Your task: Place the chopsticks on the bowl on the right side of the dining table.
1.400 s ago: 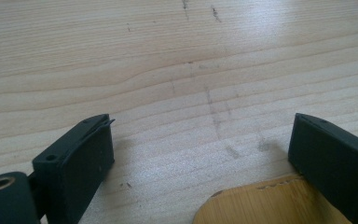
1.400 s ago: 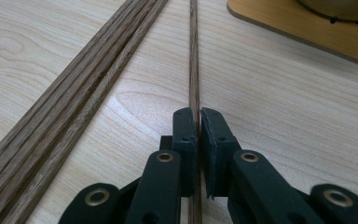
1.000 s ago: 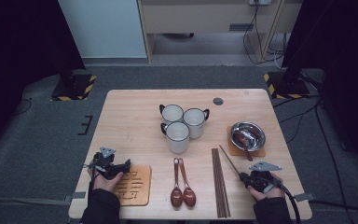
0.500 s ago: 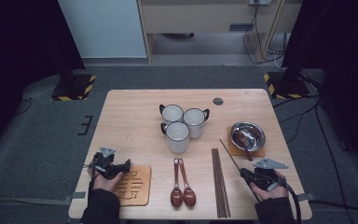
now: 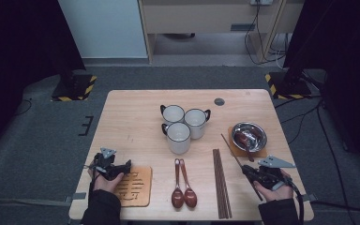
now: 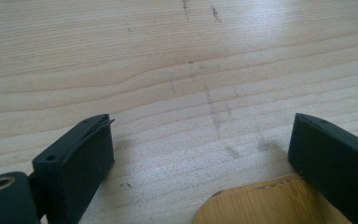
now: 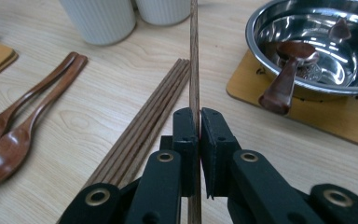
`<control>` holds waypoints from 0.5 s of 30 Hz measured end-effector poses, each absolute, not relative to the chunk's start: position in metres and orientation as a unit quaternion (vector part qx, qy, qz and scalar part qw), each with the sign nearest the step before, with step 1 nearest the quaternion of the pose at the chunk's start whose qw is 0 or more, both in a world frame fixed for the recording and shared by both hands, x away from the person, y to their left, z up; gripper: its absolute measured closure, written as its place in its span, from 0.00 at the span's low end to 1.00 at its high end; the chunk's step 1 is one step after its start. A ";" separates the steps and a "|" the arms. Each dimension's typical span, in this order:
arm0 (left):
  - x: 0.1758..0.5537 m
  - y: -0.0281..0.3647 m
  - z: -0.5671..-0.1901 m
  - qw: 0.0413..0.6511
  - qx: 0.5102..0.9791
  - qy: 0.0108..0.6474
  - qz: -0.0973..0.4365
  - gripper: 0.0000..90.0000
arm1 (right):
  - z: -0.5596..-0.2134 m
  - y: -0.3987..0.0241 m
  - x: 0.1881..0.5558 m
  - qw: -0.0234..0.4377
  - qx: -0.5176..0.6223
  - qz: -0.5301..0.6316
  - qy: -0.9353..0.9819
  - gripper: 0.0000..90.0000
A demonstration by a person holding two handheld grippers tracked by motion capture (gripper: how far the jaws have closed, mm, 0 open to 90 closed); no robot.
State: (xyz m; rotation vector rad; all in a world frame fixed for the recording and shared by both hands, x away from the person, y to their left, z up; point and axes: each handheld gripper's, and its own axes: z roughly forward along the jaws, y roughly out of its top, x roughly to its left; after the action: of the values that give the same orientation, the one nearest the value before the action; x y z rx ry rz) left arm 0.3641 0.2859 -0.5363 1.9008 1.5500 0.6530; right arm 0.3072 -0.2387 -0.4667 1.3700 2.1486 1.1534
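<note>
Right gripper clamped on a single chopstick, chopstick bundle just left of its fingers, bowl to their right, left gripper open over bare table, coaster edge between its fingers.

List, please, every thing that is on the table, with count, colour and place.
mugs: three, white, table centre
steel bowl: one, silver, right, on a mat, a brown spoon inside
spoons: two, brown, front centre
chopsticks: a bundle, brown, right of the spoons
held chopstick: one, brown, between the right fingers
bamboo mat: one, tan, front left
left gripper: open, over the mat's edge
right gripper: shut on the chopstick
</note>
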 end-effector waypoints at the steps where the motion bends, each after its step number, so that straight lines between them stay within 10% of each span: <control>1: 0.364 0.286 -0.536 0.297 0.715 0.583 0.246 0.06 | -0.465 -0.239 0.307 0.173 0.482 0.408 0.756 0.95; 15: 0.364 0.286 -0.536 0.297 0.715 0.583 0.246 0.06 | -0.449 -0.242 0.306 0.179 0.476 0.429 0.747 0.95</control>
State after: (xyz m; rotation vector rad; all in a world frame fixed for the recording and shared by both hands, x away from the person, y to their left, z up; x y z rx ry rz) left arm 0.3641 0.2859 -0.5363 1.9008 1.5499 0.6527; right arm 0.3059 -0.2421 -0.4491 1.3456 2.1109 1.2136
